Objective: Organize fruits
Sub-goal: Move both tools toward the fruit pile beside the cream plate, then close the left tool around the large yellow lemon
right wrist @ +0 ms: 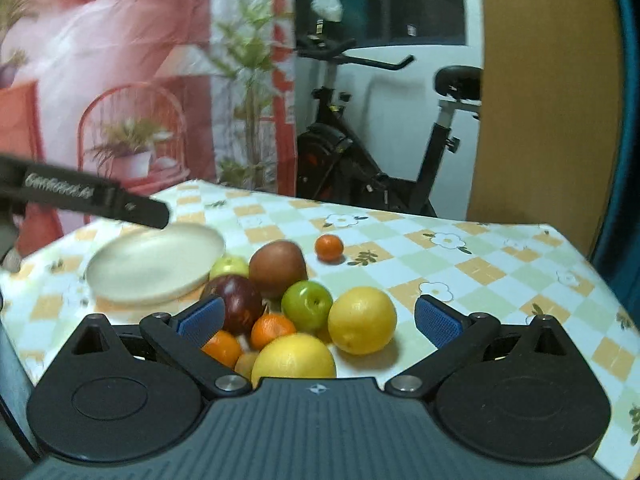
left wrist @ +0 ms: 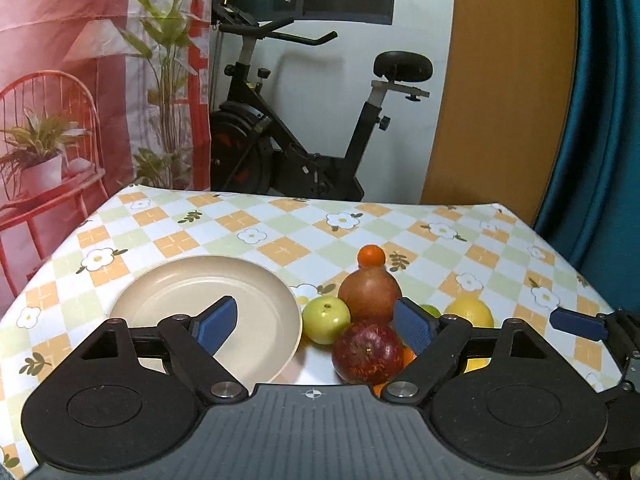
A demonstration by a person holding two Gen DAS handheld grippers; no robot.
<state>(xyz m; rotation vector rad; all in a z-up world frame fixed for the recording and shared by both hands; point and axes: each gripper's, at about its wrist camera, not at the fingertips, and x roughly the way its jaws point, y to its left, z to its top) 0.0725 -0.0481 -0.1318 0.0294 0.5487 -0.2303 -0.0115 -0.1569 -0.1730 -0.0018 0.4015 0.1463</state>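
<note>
From the left wrist camera, the left gripper point(left wrist: 314, 326) hangs over the near edge of the surface point(left wrist: 248, 224) with its fingers point(left wrist: 218, 324) spread wide and nothing pressed between them; the cream plate point(left wrist: 200, 280) lies under the left finger, bare inside; just right of the plate sits a pale green apple point(left wrist: 326, 318), and touching that apple from the near side is a dark red fruit point(left wrist: 368, 354), which sits between the fingers without either pad on it; behind the apple, further from the plate, stands a brown-red fruit point(left wrist: 370, 294), with a small tangerine point(left wrist: 371, 256) beyond it; a lemon point(left wrist: 470, 310) lies well right of the plate, and the right gripper's blue fingertip point(left wrist: 576, 323) pokes in at the right edge. From the right wrist camera, the right gripper point(right wrist: 318, 320) also has its fingers wide, holding nothing; the plate point(right wrist: 156, 260) lies to the far left, the fruit heap crowds against its right rim, and a green apple point(right wrist: 307, 306), a lemon point(right wrist: 362, 320) and a larger yellow fruit point(right wrist: 294, 356) lie between the fingers, further right of the plate; the lone tangerine point(right wrist: 329, 248) sits apart, beyond the heap; the left gripper's black arm point(right wrist: 92, 196) crosses above the plate's far rim.
</note>
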